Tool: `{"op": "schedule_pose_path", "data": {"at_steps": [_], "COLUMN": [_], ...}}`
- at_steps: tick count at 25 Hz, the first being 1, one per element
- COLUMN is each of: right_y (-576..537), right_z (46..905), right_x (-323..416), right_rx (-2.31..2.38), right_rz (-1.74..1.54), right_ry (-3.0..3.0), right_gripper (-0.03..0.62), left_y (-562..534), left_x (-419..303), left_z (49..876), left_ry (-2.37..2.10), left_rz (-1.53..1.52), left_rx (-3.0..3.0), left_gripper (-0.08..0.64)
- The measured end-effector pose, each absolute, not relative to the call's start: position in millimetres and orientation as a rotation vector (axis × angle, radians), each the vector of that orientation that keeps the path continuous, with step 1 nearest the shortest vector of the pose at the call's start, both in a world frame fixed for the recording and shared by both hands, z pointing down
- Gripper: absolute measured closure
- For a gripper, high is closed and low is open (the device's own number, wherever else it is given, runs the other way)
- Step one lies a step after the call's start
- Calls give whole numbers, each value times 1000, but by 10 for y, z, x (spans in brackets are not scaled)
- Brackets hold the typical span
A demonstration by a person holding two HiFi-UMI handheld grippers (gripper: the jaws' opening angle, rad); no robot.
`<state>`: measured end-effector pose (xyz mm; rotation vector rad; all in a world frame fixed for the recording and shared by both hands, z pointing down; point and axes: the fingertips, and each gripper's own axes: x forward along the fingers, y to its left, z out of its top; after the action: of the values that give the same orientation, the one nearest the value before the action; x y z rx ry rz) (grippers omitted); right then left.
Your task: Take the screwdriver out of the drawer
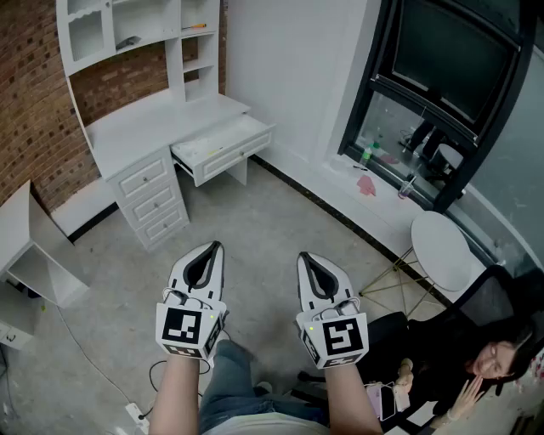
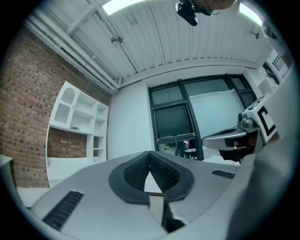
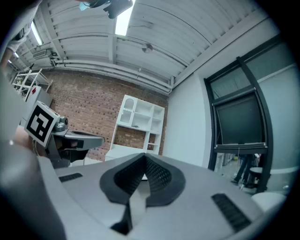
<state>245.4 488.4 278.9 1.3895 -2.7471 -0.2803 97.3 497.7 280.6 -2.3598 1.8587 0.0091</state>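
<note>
A white desk stands at the upper left against the brick wall, and its top drawer is pulled open. I cannot make out a screwdriver inside the drawer from here. My left gripper and right gripper are side by side over the concrete floor, well short of the desk, pointing level toward it. Both are shut and empty. The left gripper view has its jaws closed together, with the right gripper beside them. The right gripper view has its jaws closed, with the left gripper at its left.
A stack of closed drawers sits under the desk and a shelf unit above it. A white cabinet stands at the left. At the right are a round white table, a dark window and a seated person. A cable and power strip lie on the floor.
</note>
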Motion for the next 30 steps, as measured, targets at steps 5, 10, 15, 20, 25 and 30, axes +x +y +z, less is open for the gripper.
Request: {"op": "schedule_pose_path", "data": {"at_steps": [5,10,15,20,25,30], "right_y": [4715,4374,3750,3034,2460,2027], "right_z": [2814,2876,2926,2900,2870,2893], "right_x": [2493,2253,1874,1476,1206,1086], "right_rx": [1400,1388,1375,1366,1385,1388], "right_rz": [-292,-267,-236,-236,-237,-222], "right_ry": [-2719,-2713,-2729,-2726,-2712,-2690], "right_gripper": [583,583,583,583,583,581], "left_y": [4780,4419,3775,3000,2404,2048], "left_x": [1015,723,365,11,-362,-623], "left_z": [2870,2944,3013,3025,3038,3081], "left_ry": [1848,1879,1888,1885,1909,1924], "left_rz": [9,-2,-1,22,65,71], "left_rx": [-2370,-2379,-2397,-2417,-2431,-2436], "left_gripper": [549,548,548,548,548,548]}}
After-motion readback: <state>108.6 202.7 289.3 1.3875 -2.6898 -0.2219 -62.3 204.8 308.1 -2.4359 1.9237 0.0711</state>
